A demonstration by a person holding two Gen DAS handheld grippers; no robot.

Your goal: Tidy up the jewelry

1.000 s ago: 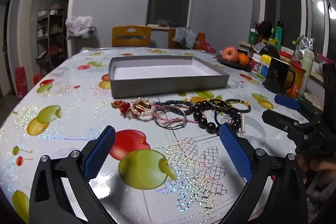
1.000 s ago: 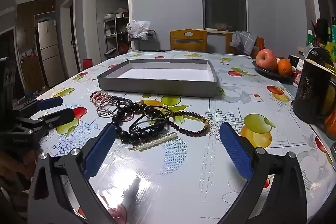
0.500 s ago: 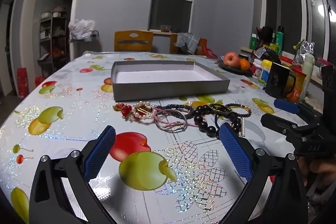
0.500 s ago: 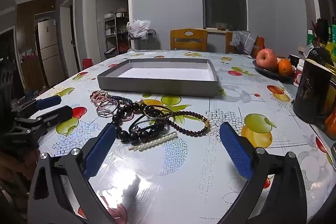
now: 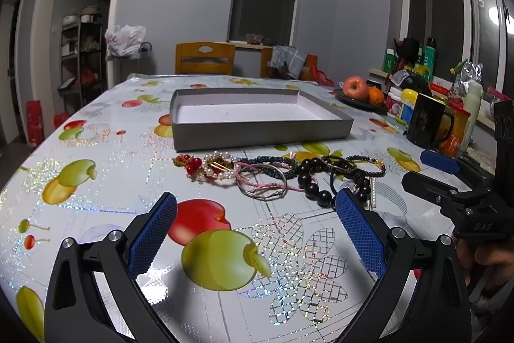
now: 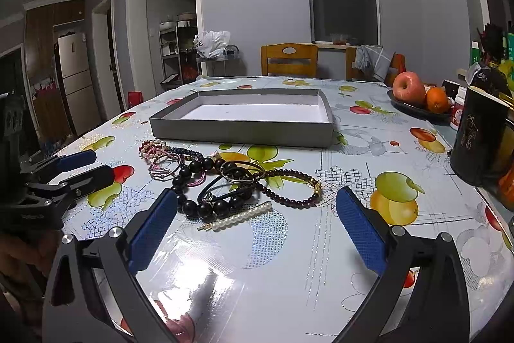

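- Grey walls, a tall window and a wooden chair [image 5: 205,57] fill the upper half of both views; below them spreads a glossy surface [image 5: 96,192] printed with apples and cherries.
- At the centre of the frame sits a shallow grey cardboard tray with a white floor [image 5: 257,130], nothing in it.
- Just below the tray, across the middle of the left wrist view, lies a tangled row of jewelry: a red-bead and pearl piece [image 5: 205,164], a thin silver bangle [image 5: 263,182] and a string of large black beads [image 5: 313,182].
- From the right wrist view the same heap includes a dark maroon bead bracelet with a gold clasp [image 6: 289,185] and a pearl hair clip [image 6: 239,217], which lies closest to the lens.
- Left gripper [image 5: 255,208] hangs over the surface at the lower frame, jaws spread wide, holding nothing, blue pads [image 5: 152,233] short of the bangle.
- Right gripper [image 6: 257,203] also has its jaws wide apart and bare, the pearl clip between the tips.
- A black mug [image 6: 478,134] and a dark plate of fruit [image 6: 417,111] stand at the right edge.
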